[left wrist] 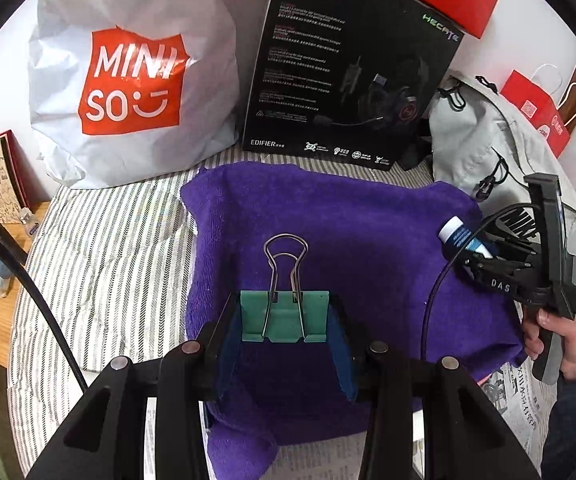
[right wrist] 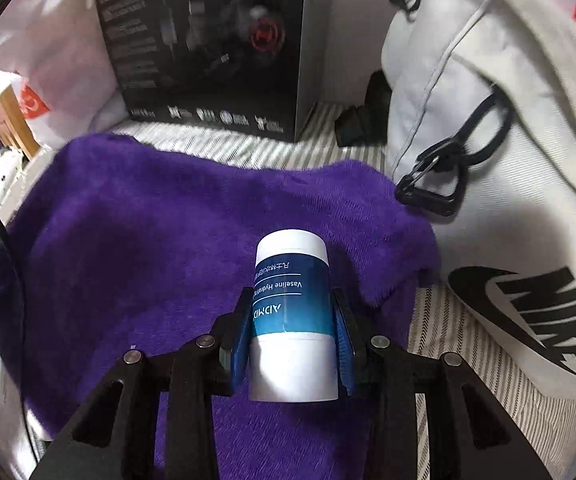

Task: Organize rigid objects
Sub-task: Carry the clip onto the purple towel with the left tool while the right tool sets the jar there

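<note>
Bed (left wrist: pixel 99 240), grey-white striped sheet. Purple towel (left wrist: pixel 368 220) spread mid-bed, rumpled. Behind towel along far side: white Miniso bag (left wrist: pixel 135 80) at left, black headset box (left wrist: pixel 348 72) upright beside it, white Nike bag (left wrist: pixel 484 148) at right, overlapping towel's right corner. Small dark item (right wrist: pixel 354 124) between box and Nike bag, unclear. Newspaper (left wrist: pixel 516 400) at near right edge.
</note>
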Demonstrator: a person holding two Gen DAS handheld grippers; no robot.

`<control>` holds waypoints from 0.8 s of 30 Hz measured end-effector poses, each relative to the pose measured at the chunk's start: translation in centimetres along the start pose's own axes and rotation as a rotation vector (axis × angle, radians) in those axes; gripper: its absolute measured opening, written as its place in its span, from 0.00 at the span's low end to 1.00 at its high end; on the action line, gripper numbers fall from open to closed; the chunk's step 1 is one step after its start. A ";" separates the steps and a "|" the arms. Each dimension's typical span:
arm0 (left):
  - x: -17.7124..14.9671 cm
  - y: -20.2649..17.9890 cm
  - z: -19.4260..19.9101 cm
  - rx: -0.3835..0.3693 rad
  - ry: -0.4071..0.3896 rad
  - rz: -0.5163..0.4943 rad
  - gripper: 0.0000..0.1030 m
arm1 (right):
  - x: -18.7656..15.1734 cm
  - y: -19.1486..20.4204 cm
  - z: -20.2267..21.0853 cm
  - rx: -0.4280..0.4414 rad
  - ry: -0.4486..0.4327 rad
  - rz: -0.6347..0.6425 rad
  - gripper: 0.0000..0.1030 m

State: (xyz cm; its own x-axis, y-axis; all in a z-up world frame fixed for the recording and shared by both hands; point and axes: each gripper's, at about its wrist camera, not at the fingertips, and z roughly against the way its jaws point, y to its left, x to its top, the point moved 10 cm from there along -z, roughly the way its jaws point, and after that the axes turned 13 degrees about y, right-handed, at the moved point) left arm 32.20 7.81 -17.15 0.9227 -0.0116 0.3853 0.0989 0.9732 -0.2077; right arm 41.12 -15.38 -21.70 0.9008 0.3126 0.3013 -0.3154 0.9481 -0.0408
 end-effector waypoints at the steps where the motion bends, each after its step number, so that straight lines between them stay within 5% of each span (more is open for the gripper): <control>1: 0.1 0.1 -0.2 -0.004 0.002 0.002 0.38 | 0.1 0.0 0.1 0.001 -0.004 0.003 0.35; 18: 3.4 -0.3 -4.4 -0.016 0.025 -0.004 0.38 | -3.2 -0.6 3.8 -0.014 -0.030 -0.003 0.56; 24: 4.8 -0.6 -5.7 0.008 0.031 0.000 0.38 | -6.6 -0.3 7.3 0.060 -0.078 -0.072 0.57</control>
State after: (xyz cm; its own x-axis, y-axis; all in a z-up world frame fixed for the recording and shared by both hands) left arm 38.71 5.85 -20.27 0.9338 -0.0185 0.3574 0.0962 0.9749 -0.2009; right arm 33.09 -18.18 -16.70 0.8964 0.2362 0.3750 -0.2700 0.9620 0.0396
